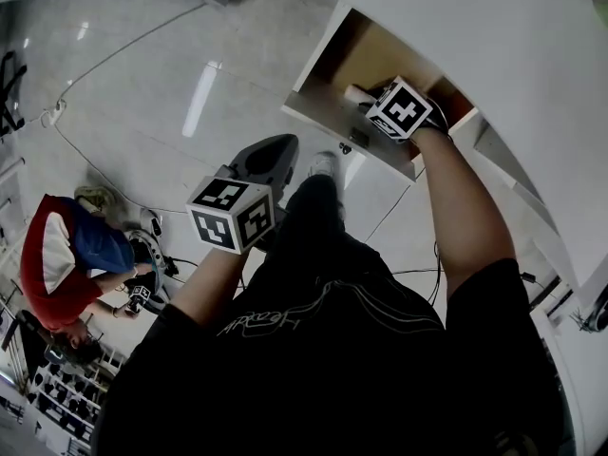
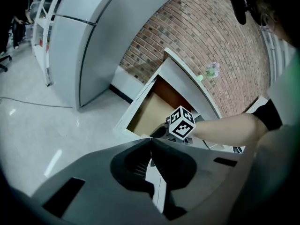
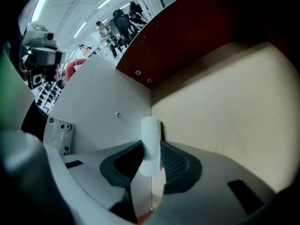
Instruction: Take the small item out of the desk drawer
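Note:
The desk drawer [image 1: 321, 110] stands pulled out, its pale wood floor [image 3: 225, 107] bare. My right gripper [image 1: 361, 95] reaches into it, at the corner by the white side wall [image 3: 108, 111]. A small white cylinder-shaped item [image 3: 150, 132] stands between its dark ribbed pads, which press on both its sides; my right gripper [image 3: 151, 145] is shut on it. The same item shows as a white stub [image 1: 353, 92] in the head view. My left gripper [image 1: 274, 156] hangs well below the drawer over the floor, jaws together and empty. In its own view the left gripper [image 2: 151, 143] looks up at the drawer [image 2: 147, 114].
The white desk top [image 1: 494, 55] overhangs the drawer on the right. A person in red and blue [image 1: 66, 255] crouches on the pale floor at the left, near cables [image 1: 114, 174]. A tall grey cabinet [image 2: 79, 46] and a brick wall [image 2: 211, 36] stand behind.

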Motion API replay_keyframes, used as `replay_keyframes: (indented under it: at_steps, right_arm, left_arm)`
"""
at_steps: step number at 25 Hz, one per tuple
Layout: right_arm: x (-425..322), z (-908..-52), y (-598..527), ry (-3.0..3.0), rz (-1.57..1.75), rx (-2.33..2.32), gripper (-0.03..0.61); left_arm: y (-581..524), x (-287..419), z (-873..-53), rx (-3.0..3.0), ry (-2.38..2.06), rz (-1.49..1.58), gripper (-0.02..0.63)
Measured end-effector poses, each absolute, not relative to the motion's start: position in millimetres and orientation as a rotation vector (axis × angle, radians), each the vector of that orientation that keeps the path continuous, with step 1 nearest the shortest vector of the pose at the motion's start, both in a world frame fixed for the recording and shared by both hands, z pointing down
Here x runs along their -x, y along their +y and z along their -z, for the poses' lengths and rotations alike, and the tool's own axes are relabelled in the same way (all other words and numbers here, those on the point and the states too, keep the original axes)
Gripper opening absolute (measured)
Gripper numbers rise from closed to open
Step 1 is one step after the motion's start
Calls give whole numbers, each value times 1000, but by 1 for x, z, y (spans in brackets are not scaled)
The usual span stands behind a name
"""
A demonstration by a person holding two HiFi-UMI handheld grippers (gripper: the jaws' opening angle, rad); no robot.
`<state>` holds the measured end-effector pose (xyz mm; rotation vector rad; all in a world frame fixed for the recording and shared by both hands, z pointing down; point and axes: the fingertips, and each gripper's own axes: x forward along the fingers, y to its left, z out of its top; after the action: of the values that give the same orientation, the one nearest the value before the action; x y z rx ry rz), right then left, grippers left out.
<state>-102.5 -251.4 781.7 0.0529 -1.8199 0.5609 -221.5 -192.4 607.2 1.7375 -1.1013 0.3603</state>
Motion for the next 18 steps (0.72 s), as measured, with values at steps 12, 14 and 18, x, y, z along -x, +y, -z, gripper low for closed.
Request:
replay_keyframes:
  at_steps: [12,14,18]
  right_arm:
    - [95,-771,-245,-1836,-485,-117,124]
    - [91,-762,-247,-1851,-484,-157,124]
    - [90,-730,-254,-1908,-459,-224,124]
  left_arm:
    - [-175,209,-593,-1773,-1112,-349,21]
    - [-172,205,-589,-1780,-1118,-346,21]
    - [-171,198,-575,-1803,-1142,-327,21]
